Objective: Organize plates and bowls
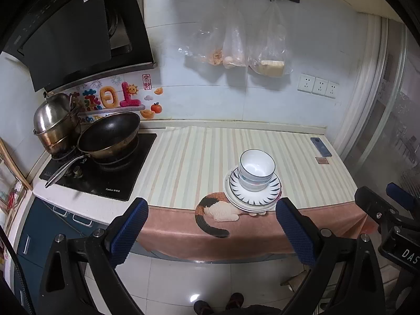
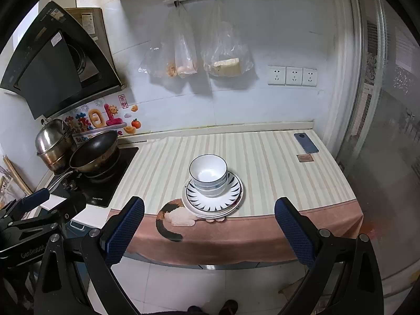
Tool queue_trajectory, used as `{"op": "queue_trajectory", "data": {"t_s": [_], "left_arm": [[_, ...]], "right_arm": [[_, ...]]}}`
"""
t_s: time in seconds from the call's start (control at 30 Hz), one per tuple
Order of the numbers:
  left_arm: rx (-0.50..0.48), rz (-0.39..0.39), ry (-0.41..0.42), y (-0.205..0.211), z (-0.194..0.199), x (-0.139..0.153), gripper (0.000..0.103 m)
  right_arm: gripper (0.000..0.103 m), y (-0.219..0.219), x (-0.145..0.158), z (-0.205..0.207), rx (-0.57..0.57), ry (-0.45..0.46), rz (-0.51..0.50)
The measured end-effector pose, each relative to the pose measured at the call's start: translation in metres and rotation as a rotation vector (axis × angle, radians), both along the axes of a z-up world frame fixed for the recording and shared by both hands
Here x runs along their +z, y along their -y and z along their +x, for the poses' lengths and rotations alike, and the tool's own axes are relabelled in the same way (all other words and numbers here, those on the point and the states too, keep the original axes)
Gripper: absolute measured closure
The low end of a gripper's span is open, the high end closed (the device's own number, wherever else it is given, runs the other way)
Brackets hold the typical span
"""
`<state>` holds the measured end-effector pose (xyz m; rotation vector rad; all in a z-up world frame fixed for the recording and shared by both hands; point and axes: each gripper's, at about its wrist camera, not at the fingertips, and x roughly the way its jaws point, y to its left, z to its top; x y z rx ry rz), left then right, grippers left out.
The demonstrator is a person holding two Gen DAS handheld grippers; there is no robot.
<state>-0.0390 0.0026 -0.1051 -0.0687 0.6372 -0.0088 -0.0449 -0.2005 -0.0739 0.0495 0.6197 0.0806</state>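
White bowls with dark rims (image 1: pixel 256 169) (image 2: pixel 208 174) are nested in a stack on top of stacked plates (image 1: pixel 270 194) (image 2: pixel 231 197), the top plate white with a dark blue ray pattern. The stack rests near the front edge of the striped counter mat (image 1: pixel 191 162) (image 2: pixel 275 165). My left gripper (image 1: pixel 212 219) hangs open in front of the counter edge, back from the stack, nothing between its blue pads. My right gripper (image 2: pixel 209 218) is open too, also short of the counter and empty. Each gripper shows at the edge of the other's view.
A black wok (image 1: pixel 109 135) (image 2: pixel 94 151) and a steel steamer pot (image 1: pixel 56 122) (image 2: pixel 53 141) sit on the stove at left under a range hood (image 1: pixel 73 34). A phone (image 1: pixel 320 147) (image 2: pixel 305 143) lies at the far right. Plastic bags (image 1: pixel 236 50) (image 2: pixel 183 57) hang on the wall.
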Motion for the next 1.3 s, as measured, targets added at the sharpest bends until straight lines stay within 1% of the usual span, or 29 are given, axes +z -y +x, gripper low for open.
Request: {"op": "queue_trajectory", "data": {"t_s": [0.6,1.3], "left_arm": [[0.019,-0.002,0.004,-0.006,-0.007,-0.002,0.003],[0.019,-0.005,0.003,-0.005,-0.007,-0.004,0.003]], "right_arm": [[0.001,-0.004,-0.006,0.0,0.003,-0.015,-0.013],[0.001,-0.004,-0.013,-0.001,-0.025,-0.02,-0.02]]}}
